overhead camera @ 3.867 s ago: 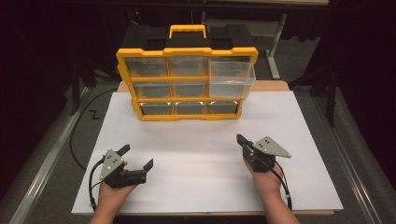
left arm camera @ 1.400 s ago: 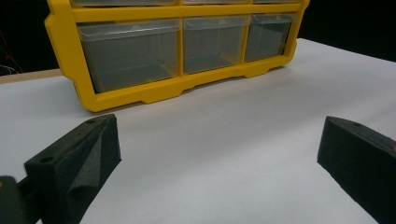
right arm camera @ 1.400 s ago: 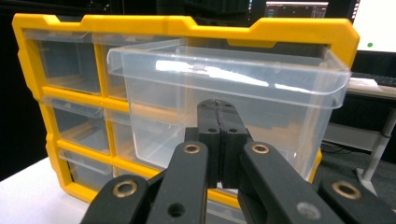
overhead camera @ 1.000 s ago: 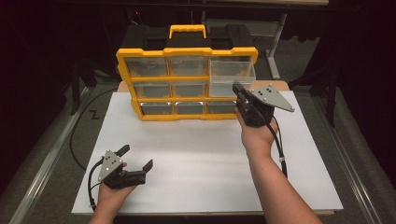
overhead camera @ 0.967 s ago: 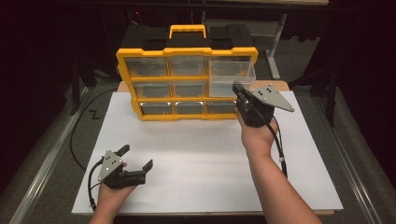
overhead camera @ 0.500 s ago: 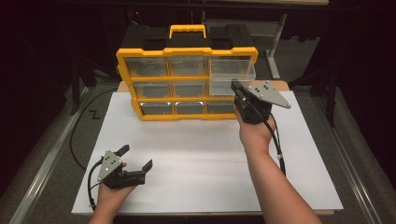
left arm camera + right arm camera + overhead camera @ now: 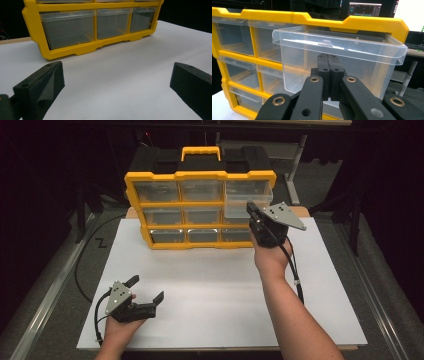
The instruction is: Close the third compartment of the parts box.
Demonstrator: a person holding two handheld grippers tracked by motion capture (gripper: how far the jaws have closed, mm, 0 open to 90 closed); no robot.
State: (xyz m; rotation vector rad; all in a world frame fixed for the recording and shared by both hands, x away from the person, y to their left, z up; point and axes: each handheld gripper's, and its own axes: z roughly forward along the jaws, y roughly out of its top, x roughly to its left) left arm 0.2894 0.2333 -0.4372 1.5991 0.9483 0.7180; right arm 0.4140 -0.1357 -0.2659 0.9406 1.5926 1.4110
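Counter [image 7: 320,320]: white top, carrying everything.
Organizer [image 7: 200,210]: yellow-framed, nine clear drawers, upright at the far side.
Top-right drawer [image 7: 337,60]: pulled partway out of its frame.
Right gripper [image 7: 329,61]: raised at that drawer's front, jaws pressed together.
Left gripper [image 7: 145,295]: resting near the front edge, jaws wide apart.

light: bright white table [image 7: 210,270], dark surround | glare: clear drawer [image 7: 337,50] rim | focus: soft
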